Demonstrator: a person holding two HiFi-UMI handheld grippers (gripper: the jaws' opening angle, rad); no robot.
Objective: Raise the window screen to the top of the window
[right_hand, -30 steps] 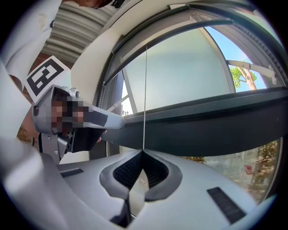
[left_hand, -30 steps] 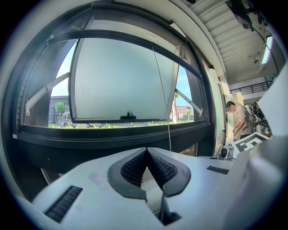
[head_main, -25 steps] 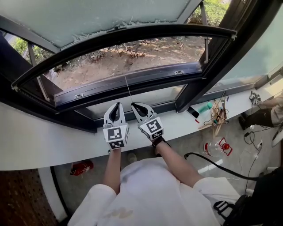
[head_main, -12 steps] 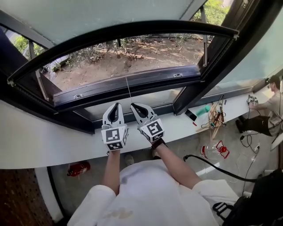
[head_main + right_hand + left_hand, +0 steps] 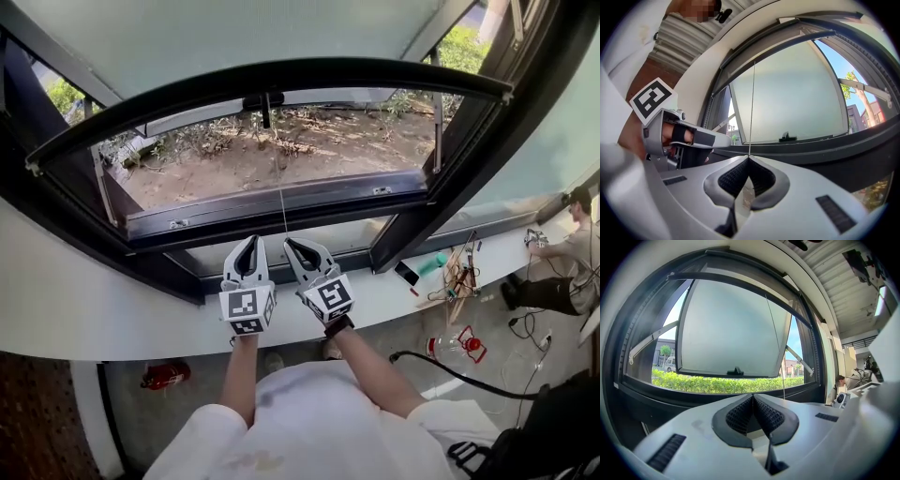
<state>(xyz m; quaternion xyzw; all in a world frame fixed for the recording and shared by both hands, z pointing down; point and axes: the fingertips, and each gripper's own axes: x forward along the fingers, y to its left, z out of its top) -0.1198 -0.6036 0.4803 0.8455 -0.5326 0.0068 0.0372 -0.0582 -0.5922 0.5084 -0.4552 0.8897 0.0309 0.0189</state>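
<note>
The window screen's black bottom bar (image 5: 281,75) arcs across the upper part of the opening; it also shows as the bar (image 5: 736,281) in the left gripper view. A thin pull cord (image 5: 282,202) hangs from it straight down to my right gripper (image 5: 290,242), which is shut on the cord (image 5: 751,112) at its tip (image 5: 749,157). My left gripper (image 5: 251,238) is just left of it, shut and holding nothing (image 5: 753,396). The frosted sash (image 5: 731,329) behind stands pushed outward, with its handle (image 5: 737,371) on the lower edge.
A white sill (image 5: 112,309) runs below the dark window frame (image 5: 281,202). A phone (image 5: 407,273) and wooden sticks (image 5: 459,267) lie on it to the right. A red extinguisher (image 5: 167,377), a black cable (image 5: 450,361) and a seated person (image 5: 567,239) are lower down.
Both grippers have risen a little, side by side. The screen's bar has gone up with the cord and now sits above the sash's lower edge.
</note>
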